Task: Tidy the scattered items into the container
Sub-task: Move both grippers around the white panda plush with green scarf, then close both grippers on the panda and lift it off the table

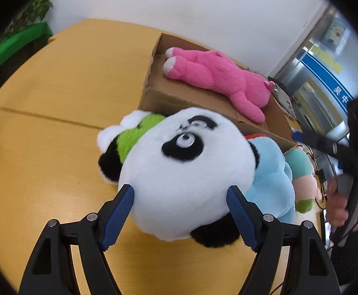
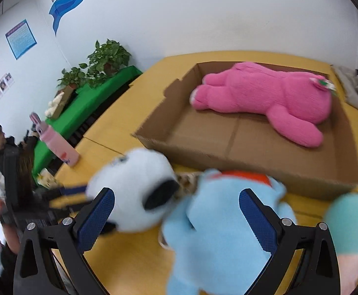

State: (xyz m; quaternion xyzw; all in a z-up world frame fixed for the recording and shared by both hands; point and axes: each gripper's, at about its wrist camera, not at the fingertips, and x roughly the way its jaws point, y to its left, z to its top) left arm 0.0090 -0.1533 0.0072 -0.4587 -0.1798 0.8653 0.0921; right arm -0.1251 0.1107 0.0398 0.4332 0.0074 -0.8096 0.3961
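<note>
A panda plush with a green scarf lies on the yellow table; my left gripper has its blue pads against both sides of its head. A light-blue plush lies beside it, between the wide-open fingers of my right gripper. It also shows in the left wrist view. The panda also shows in the right wrist view. The cardboard box behind them holds a pink plush. The box and the pink plush show in the left view too. A teal-and-pink doll lies at the right.
A pink bottle stands near the table's left edge. A green-covered bench with potted plants lies beyond. People stand at the far left. Grey cloth lies right of the box. The hand holding the other gripper shows at right.
</note>
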